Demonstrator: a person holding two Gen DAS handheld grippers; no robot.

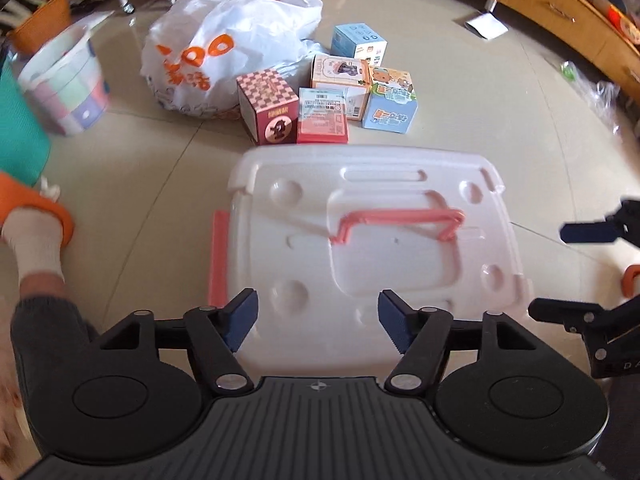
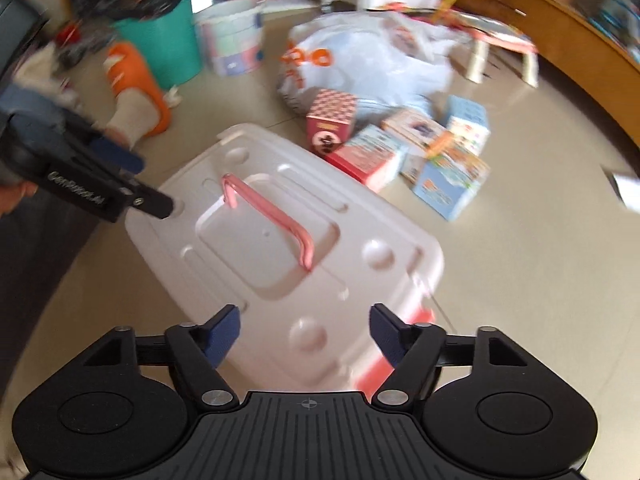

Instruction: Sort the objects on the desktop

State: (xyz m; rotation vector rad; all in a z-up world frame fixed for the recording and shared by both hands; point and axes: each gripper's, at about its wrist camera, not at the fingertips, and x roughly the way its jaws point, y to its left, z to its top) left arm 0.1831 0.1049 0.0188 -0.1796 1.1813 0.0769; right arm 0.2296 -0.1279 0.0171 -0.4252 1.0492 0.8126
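White plastic storage bin (image 1: 372, 248) with pink fold-down handle (image 1: 400, 222) sits lidded on the tile floor, small cartons (image 1: 320, 96) just beyond, likely to go in. Left gripper (image 1: 318, 322) and right gripper (image 2: 304, 334) both wide open, empty, above lid.

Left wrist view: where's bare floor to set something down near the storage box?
Free: floor between the white lid and the foot in the orange slipper; floor right of the small boxes toward the wooden cabinet. Crowded: behind the lid, where boxes butt against the plastic bag.
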